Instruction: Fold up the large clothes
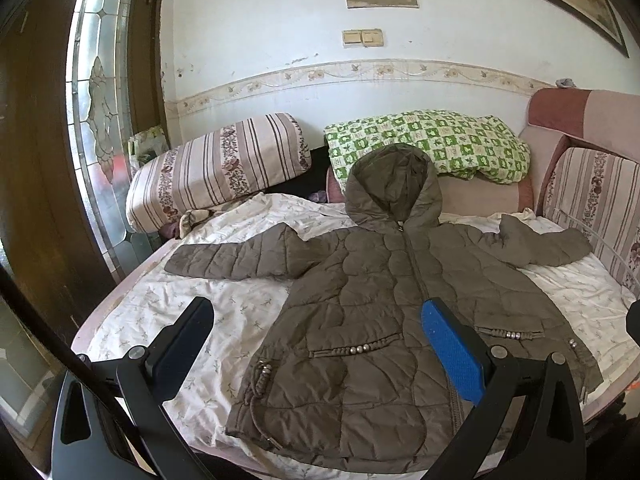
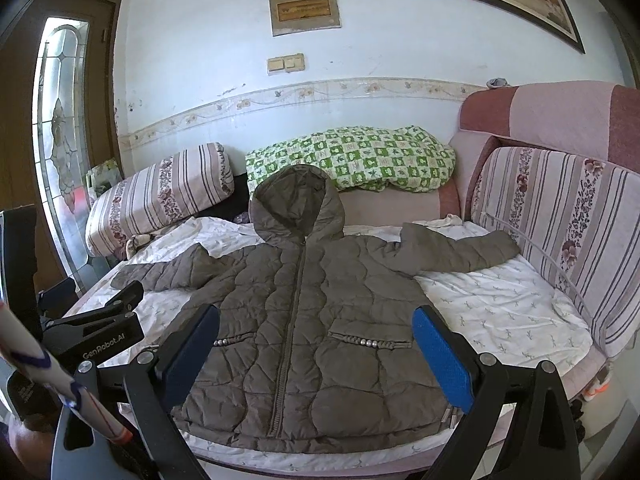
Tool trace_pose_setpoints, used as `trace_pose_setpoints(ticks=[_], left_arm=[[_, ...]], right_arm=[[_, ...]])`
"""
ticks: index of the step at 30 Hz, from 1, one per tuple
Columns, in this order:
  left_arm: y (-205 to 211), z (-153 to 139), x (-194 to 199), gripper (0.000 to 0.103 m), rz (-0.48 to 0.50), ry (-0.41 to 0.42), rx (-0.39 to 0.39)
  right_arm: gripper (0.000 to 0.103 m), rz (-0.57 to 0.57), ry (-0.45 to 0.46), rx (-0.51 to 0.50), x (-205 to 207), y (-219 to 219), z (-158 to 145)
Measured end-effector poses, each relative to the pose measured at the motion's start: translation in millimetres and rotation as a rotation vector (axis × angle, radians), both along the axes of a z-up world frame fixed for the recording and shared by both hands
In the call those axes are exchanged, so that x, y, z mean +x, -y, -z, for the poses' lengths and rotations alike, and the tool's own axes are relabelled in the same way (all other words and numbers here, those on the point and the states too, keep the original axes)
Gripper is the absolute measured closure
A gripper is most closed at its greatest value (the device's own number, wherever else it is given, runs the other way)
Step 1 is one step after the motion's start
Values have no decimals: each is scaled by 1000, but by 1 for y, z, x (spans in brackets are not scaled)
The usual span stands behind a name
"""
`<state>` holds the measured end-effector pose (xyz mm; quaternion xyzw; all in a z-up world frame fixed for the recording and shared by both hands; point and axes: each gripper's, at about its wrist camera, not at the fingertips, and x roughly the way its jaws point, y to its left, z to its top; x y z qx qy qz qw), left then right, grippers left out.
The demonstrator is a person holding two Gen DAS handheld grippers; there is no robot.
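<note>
Between my two spread fingers, my left gripper [image 1: 316, 344] stands wide open and holds nothing, hovering above the near hem of a brown quilted jacket [image 1: 372, 320]. My right gripper [image 2: 316, 344] is likewise parted and empty, poised over the same hem, and in its view the left gripper [image 2: 100, 320] shows just off to its left side.

Directly ahead of both grippers the jacket lies flat, front up and zipped, on a white patterned bedsheet [image 1: 224, 308]. Its two beaded pockets sit closest to my fingers. Farther ahead, one sleeve [image 1: 236, 260] stretches out to the left and the other sleeve [image 1: 536, 248] to the right, both resting on the sheet. Beyond them the hood [image 1: 394, 188] points away from me.

Behind the hood lies a green checked quilt [image 1: 432, 144], touching or just overlapped by the hood's top; I cannot tell which. Left of it rests a striped rolled bolster [image 1: 216, 172], and far right stands a striped cushion [image 2: 560, 232] against a pink headboard [image 2: 552, 116]. Farthest away is a white wall with a light switch [image 1: 362, 38].
</note>
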<state>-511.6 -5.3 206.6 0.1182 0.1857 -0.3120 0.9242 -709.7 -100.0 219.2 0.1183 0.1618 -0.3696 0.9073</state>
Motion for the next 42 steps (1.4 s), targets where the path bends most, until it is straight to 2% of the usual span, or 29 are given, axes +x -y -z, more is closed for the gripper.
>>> trace_pose_setpoints(ticks=[10,17,22,29,32,36,39,42], left_arm=[[1,2,0,0,8,4,5],[26,14,19,0,48,-52,11],[50,40,40,0,53,-125,59],[93,58,70,0,69,-185,82],[127,56,91,0,92,-230,68],[180,53,119,0,104,-265,36],[216,72,137,0,123,-288,59],[231,111,151,0,145,-353,101]], right_arm=[[2,10,11,1,-1,1,-3],[2,65,-52,45,7,26,11],[2,106,-86,149,15,63,28],[2,109,-137,247,38,114,46],[2,111,-137,306,41,139,49],[2,114,-89,420,34,190,49],[2,158,-81,450,25,225,46],[2,217,-75,477,7,273,45]])
